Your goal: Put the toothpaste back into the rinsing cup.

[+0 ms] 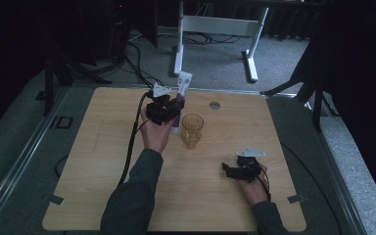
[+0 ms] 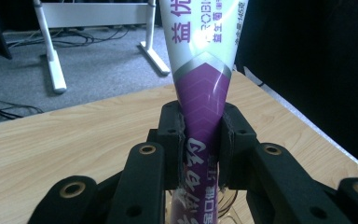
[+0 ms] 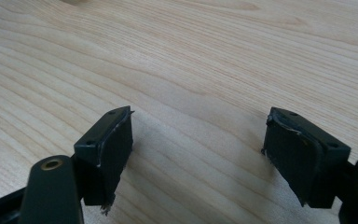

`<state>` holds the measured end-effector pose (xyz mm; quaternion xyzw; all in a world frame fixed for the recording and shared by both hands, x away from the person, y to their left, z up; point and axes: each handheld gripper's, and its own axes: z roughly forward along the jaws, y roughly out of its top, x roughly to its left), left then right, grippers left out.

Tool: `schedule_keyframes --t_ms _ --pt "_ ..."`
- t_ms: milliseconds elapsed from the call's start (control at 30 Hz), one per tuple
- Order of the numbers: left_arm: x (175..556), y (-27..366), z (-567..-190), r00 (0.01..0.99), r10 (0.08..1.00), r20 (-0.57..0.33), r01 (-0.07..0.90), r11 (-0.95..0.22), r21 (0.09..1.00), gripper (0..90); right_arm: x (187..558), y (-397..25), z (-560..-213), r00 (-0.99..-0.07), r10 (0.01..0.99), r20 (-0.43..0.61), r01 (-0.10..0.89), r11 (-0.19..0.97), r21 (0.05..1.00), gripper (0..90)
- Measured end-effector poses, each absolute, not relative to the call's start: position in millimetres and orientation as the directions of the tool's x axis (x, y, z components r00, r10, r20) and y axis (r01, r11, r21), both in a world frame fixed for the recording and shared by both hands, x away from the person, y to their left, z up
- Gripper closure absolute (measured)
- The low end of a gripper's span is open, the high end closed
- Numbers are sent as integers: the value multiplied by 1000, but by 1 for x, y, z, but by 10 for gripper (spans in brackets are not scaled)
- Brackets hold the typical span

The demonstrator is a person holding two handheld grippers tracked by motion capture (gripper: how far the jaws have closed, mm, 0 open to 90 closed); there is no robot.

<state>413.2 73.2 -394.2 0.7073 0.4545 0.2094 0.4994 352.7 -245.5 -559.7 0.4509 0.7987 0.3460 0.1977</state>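
Note:
A white and purple toothpaste tube [image 1: 181,90] stands upright above the table, its white end up and its purple end down. My left gripper [image 1: 169,108] is shut on its purple part, just left of a clear amber glass [image 1: 192,130]. In the left gripper view the tube [image 2: 203,88] is pinched between both pads, with the gripper [image 2: 201,140] closed around it and a bit of the glass rim below. My right gripper [image 1: 230,170] lies low over the table at the front right, open. Its pads [image 3: 109,144] stand wide apart over bare wood, nothing between them.
The wooden table [image 1: 103,156] has a round metal grommet [image 1: 215,105] near its far edge. A black cable [image 1: 129,147] trails from the left gripper toward the front. Beyond the table stand a white desk frame [image 1: 215,29] and floor cables.

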Motion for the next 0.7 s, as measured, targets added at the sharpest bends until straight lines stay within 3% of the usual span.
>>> schedule_keyframes --t_ms 700 --pt "423 64 -401 496 849 -182 425 -55 903 736 353 -245 -560 -516 857 -1 584 353 731 235"
